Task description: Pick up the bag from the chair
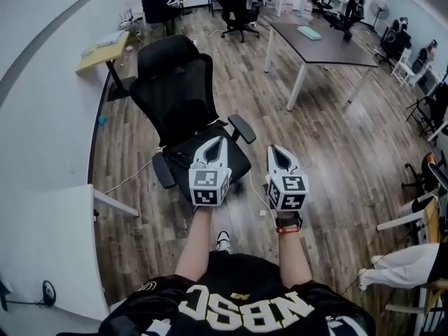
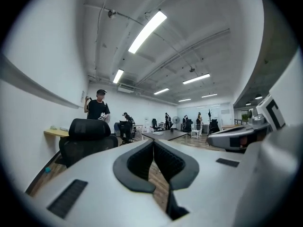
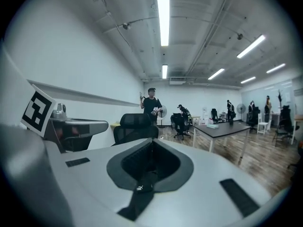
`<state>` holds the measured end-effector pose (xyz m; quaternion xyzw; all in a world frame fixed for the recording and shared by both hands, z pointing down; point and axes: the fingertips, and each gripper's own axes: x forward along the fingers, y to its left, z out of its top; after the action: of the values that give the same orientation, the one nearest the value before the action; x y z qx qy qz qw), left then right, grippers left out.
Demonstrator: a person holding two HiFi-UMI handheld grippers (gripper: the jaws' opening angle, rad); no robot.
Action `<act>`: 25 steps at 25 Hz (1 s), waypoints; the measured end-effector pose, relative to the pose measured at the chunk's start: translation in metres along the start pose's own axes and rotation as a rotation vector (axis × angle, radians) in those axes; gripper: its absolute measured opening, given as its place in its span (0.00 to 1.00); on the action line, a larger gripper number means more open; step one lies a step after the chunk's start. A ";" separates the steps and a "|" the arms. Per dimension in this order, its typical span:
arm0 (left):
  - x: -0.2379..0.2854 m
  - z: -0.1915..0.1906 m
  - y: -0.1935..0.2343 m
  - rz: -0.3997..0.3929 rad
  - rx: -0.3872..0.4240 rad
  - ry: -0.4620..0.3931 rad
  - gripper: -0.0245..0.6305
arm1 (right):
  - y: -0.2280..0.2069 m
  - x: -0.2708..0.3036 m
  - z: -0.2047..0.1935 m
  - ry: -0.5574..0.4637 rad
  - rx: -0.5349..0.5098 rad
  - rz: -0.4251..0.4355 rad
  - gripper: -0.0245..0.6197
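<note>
Both hand-held grippers, left (image 1: 215, 141) and right (image 1: 278, 150), are pale grey-white with black jaw pads. Each cube carries black-and-white square markers. A black strap (image 3: 141, 193) with a tiny white logo lies in the right one's jaws. Ahead of the left one is an all-black mesh chair (image 1: 175, 89) on a brown wood-plank floor (image 1: 329, 145). Beyond the right one is a dark grey-brown tabletop (image 1: 325, 47) on white legs. Behind both, a black jersey (image 1: 238, 280) bears cream letters, and a red band (image 1: 288, 229) rings the right wrist.
</note>
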<state>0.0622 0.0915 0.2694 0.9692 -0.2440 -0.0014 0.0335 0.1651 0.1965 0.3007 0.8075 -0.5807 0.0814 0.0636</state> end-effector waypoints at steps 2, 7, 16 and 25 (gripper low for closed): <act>0.019 -0.008 0.028 0.014 -0.006 0.010 0.06 | 0.003 0.038 -0.001 0.017 0.003 0.017 0.06; 0.049 -0.024 0.098 0.077 -0.045 0.025 0.06 | 0.027 0.112 -0.001 0.039 0.001 0.094 0.06; 0.080 -0.084 0.196 0.241 -0.124 0.125 0.06 | 0.083 0.242 -0.041 0.198 -0.066 0.332 0.07; 0.118 -0.163 0.258 0.439 -0.240 0.267 0.06 | 0.108 0.350 -0.100 0.389 -0.129 0.580 0.11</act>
<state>0.0468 -0.1808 0.4505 0.8739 -0.4393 0.1048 0.1795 0.1665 -0.1425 0.4716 0.5729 -0.7667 0.2114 0.1983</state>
